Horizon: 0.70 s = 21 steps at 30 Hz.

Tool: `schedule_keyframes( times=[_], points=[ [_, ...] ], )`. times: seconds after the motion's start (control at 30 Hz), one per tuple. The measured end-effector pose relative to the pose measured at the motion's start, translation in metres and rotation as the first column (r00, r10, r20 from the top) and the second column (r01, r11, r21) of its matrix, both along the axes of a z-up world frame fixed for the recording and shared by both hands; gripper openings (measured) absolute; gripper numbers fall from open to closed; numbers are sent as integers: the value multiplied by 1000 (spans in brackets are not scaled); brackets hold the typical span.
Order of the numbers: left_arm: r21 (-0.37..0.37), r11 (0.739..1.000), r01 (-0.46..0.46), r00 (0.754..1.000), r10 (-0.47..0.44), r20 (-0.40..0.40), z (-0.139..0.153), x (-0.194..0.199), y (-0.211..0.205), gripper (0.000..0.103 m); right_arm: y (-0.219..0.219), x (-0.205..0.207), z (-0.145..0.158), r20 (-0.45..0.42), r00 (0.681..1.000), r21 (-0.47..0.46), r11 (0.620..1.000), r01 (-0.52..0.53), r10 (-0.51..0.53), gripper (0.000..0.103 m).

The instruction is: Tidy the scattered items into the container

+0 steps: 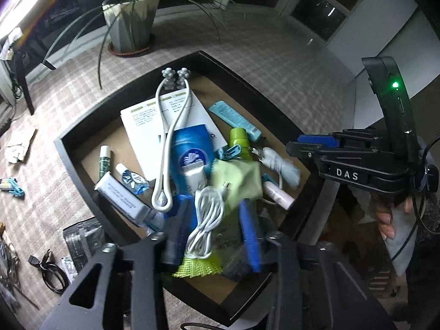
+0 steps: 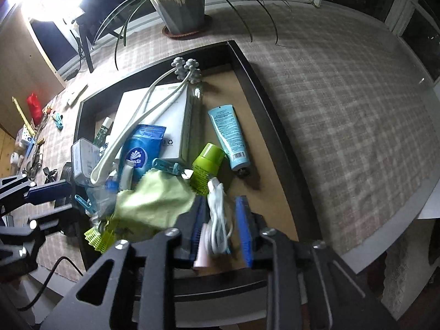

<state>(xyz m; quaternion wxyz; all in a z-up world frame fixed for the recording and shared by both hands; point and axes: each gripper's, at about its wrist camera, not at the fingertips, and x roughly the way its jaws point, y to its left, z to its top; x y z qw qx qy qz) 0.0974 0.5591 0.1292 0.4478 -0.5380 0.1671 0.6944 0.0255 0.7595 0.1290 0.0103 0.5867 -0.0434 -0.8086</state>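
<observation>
A black tray (image 1: 68, 148) with a brown floor holds several items: a white booklet (image 1: 143, 121), a white massage roller (image 1: 167, 137), a blue wipes pack (image 1: 191, 148), a green cloth (image 1: 236, 176), a teal tube (image 1: 235, 119) and a coiled white cable (image 1: 209, 220). My left gripper (image 1: 214, 231) hovers open over that cable and touches nothing. My right gripper (image 2: 220, 222) hangs open over another white cable (image 2: 218, 228) in the tray (image 2: 264, 104). The right gripper also shows in the left wrist view (image 1: 310, 144).
On the checked cloth left of the tray lie a black packet (image 1: 82, 239), a black USB cable (image 1: 49, 269), a teal clip (image 1: 12, 187) and folded paper (image 1: 19, 145). A potted plant (image 1: 129, 19) stands behind the tray. The table edge (image 2: 385, 250) is at right.
</observation>
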Motion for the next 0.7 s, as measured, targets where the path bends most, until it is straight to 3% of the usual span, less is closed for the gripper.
schedule_keyframes(
  times=[0.43,0.7],
  points=[
    [33,994,-101,986,105,-130,28,-3,-57,37,-63,12,31,-92,993,-5,998,-68,67,28],
    [63,979,-193,966,201,-165,42,-4,-127,52,-137,25,41,-152,980,0,992,-126,124,32]
  ],
)
